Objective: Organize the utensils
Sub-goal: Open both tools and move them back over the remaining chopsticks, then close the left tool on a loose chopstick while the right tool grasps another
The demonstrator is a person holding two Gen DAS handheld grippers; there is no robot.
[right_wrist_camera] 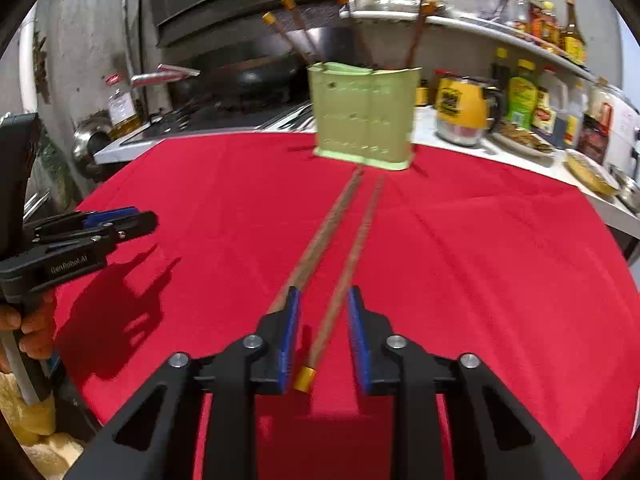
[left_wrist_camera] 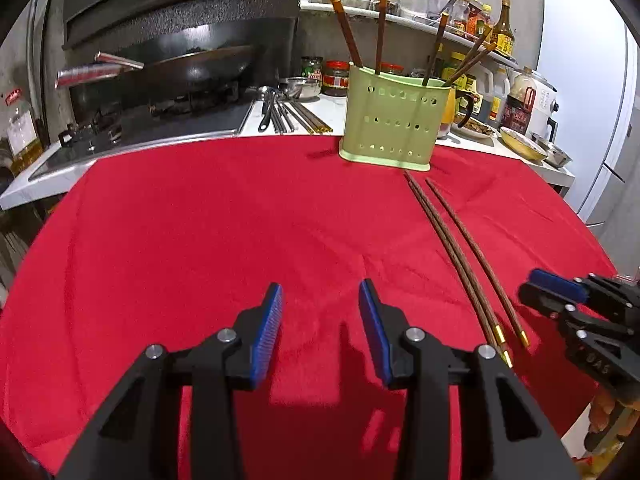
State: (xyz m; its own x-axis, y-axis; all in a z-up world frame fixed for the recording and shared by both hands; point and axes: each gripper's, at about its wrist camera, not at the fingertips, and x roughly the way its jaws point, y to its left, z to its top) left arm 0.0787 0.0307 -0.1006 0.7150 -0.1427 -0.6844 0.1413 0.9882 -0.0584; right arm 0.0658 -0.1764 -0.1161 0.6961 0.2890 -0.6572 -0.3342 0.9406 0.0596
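**Two hand-held grippers over loose chopsticks on a red cloth**

Nearest, the left gripper hovers above bare red cloth, its blue-padded fingers spread wide and holding nothing. The right gripper sits lower right of it, fingers parted and straddling the gold-capped end of one loose chopstick; whether the pads touch it cannot be told. Three loose chopsticks lie on the cloth, two together and one just beside, running away toward the green perforated holder. The holder stands upright at the cloth's far edge, with several chopsticks leaning inside. Behind it lies a kitchen counter with bottles, jars and a wok.
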